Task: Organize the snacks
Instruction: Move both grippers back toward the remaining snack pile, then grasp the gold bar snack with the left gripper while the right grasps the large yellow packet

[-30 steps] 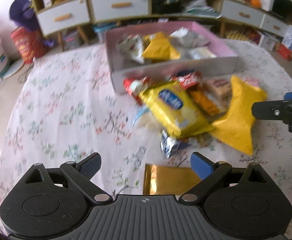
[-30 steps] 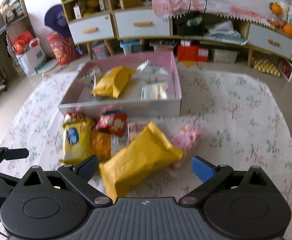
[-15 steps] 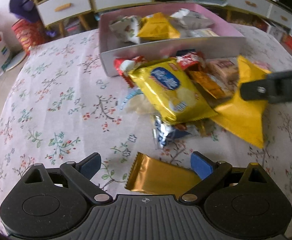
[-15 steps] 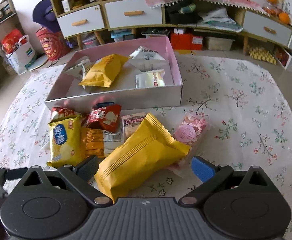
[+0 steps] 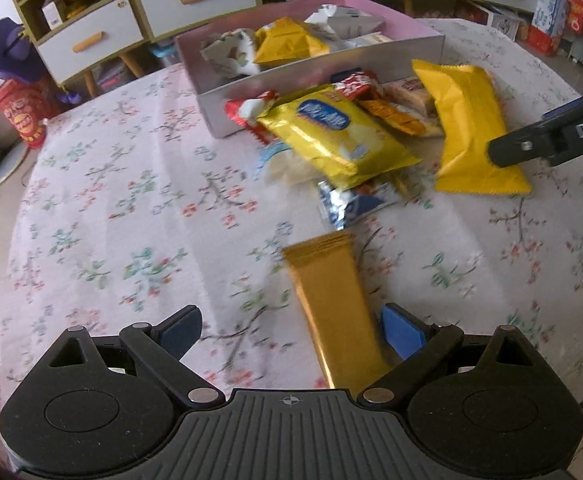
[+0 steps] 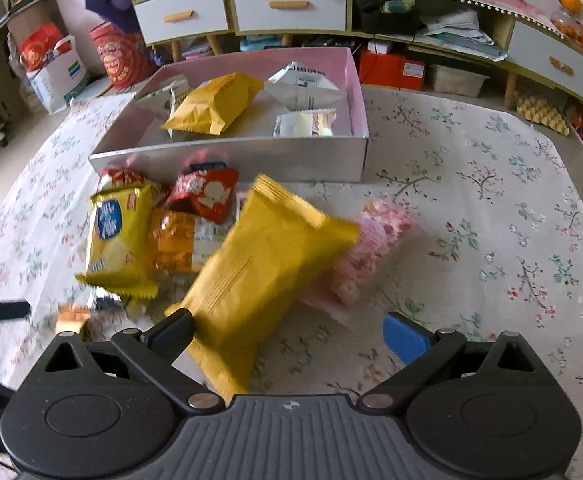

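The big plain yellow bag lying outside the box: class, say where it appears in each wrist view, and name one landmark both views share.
Left wrist view: the big yellow bag lies at upper right, beside the right gripper.
Right wrist view: it fills the lower centre, between the open fingers, close to the left one.
Shared landmark: the pink-lined box, just beyond the snack pile in both.

The floral tablecloth (image 6: 471,208) carries a pink box (image 6: 251,160) and loose snack packets (image 5: 331,136).
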`<state>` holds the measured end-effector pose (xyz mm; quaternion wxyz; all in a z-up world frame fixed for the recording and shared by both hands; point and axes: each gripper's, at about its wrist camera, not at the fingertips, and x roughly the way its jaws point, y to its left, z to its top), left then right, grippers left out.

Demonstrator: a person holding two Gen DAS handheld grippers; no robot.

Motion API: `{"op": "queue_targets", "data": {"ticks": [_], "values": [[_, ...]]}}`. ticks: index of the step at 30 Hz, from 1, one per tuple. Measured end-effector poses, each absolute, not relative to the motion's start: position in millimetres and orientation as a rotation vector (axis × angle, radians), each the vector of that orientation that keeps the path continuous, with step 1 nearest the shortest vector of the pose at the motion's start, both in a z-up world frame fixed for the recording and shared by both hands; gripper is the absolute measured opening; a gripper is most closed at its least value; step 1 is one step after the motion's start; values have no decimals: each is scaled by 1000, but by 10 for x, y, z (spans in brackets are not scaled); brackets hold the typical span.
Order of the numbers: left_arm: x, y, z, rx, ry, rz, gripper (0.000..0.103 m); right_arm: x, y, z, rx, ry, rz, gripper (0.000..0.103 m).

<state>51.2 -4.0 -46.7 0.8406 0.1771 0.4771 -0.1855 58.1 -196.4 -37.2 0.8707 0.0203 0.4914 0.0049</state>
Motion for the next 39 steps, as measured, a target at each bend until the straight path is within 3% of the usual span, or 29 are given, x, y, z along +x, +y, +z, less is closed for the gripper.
{"op": "queue_targets", "data": {"ticks": [9,16,25,29,39], "values": [[448,-72,-419,328,1003,-428,95,579,-2006,-314,115,1007,9,83],[388,-186,-437,325,1008,-459,77,634,-1840,-355,80,997,23,82],[349,-213,-401,314,999,-489,45,688,-1731,-432,52,992,24,77],[349,-205,-389,310,994,-483,32,684,-1685,-441,39,987,38,68],[374,-171,-386,296,985,-461,26,667,-1648,-440,44,997,70,48]]}}
